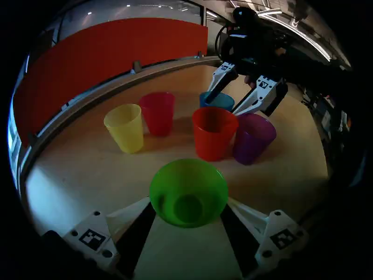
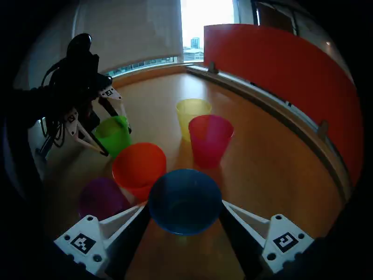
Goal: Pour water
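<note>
My left gripper [image 1: 189, 204] is shut on a green cup [image 1: 189, 186], whose rim sits between both fingers just above the wooden table [image 1: 84, 177]. The cup is upright and I see its bottom. My right gripper [image 2: 185, 209] is shut on a blue cup [image 2: 185, 198], also upright. In the left gripper view the blue cup [image 1: 217, 100] stands behind an orange cup [image 1: 213, 132], with the right gripper [image 1: 235, 95] around it. In the right gripper view the green cup [image 2: 113, 134] sits at the left in the left gripper [image 2: 100, 133]. Whether either cup holds water I cannot tell.
Between the two held cups stand a yellow cup [image 1: 125, 127], a pink cup [image 1: 158, 112], the orange cup [image 2: 139, 167] and a purple cup [image 1: 252, 137], close together. A red panel [image 1: 112, 49] runs along the table's raised edge. A bright window [image 2: 205, 28] lies beyond.
</note>
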Demonstrator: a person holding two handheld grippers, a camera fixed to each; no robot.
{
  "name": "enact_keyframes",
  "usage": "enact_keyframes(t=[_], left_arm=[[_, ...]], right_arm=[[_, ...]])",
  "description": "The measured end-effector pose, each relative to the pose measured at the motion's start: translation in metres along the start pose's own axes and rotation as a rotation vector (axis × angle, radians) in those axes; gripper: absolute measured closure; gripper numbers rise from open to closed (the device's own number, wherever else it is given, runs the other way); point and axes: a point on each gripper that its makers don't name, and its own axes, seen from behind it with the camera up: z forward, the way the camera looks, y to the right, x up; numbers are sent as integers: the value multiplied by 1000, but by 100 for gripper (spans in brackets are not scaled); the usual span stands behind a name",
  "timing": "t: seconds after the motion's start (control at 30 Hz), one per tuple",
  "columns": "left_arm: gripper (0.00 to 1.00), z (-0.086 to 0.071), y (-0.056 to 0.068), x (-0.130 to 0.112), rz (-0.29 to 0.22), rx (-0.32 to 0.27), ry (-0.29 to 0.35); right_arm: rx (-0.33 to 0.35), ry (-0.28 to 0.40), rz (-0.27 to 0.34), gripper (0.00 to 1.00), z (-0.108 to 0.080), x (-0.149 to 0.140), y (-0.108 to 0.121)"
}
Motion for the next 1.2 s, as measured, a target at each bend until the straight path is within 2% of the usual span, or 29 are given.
enact_keyframes(t=[0.03,0.17,0.77,1.2], left_arm=[[14,0,0,0,-1,0,0],[14,0,-2,1,-7,7,5],[19,-1,-5,3,-32,15,28],[19,-12,-8,10,-23,45,55]], right_arm=[[-2,1,0,8,0,0,0],[-3,5,3,10,0,0,0],[2,8,2,10,-1,-1,-1],[-17,21,7,10,-5,2,1]])
